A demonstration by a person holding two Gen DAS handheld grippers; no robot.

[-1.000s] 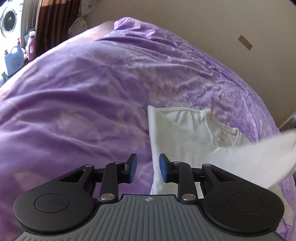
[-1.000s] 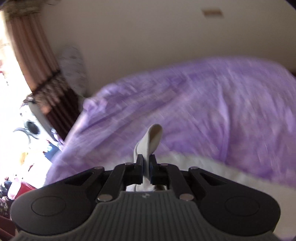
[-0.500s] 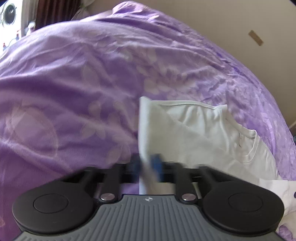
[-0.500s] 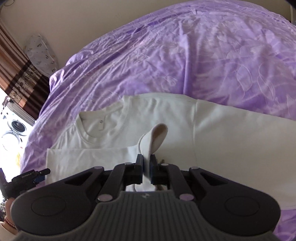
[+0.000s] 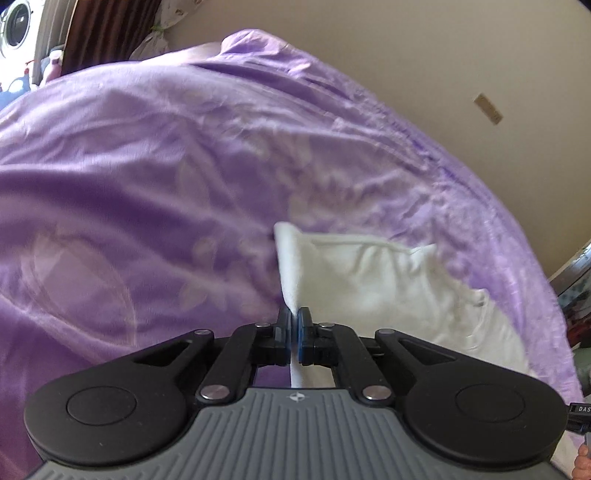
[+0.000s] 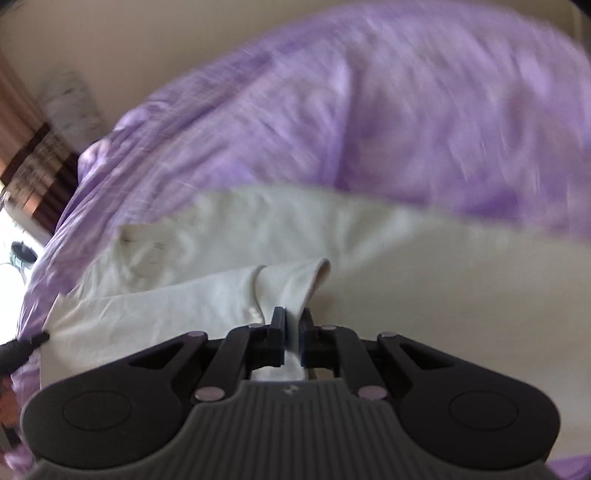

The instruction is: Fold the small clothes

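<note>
A small white T-shirt [image 5: 373, 273] lies partly folded on a purple bedspread [image 5: 147, 177]. My left gripper [image 5: 294, 317] is shut on the shirt's left edge, and the cloth rises in a ridge just ahead of the pads. In the right wrist view the shirt [image 6: 207, 295] spreads across the bedspread [image 6: 369, 110], its collar at the left. My right gripper [image 6: 293, 319] is shut on a raised fold of the shirt, which curls up ahead of the fingertips. The right view is blurred.
A beige wall [image 5: 406, 55] runs behind the bed. Dark curtains [image 5: 96, 33] and a washing machine [image 5: 14, 26] stand at the far left. The other gripper's tip [image 6: 22, 345] shows at the left edge of the right view.
My left gripper has closed on the shirt's left edge and lifted it slightly. My right gripper, still holding its fold, swung down over the shirt and now moves low across it.
</note>
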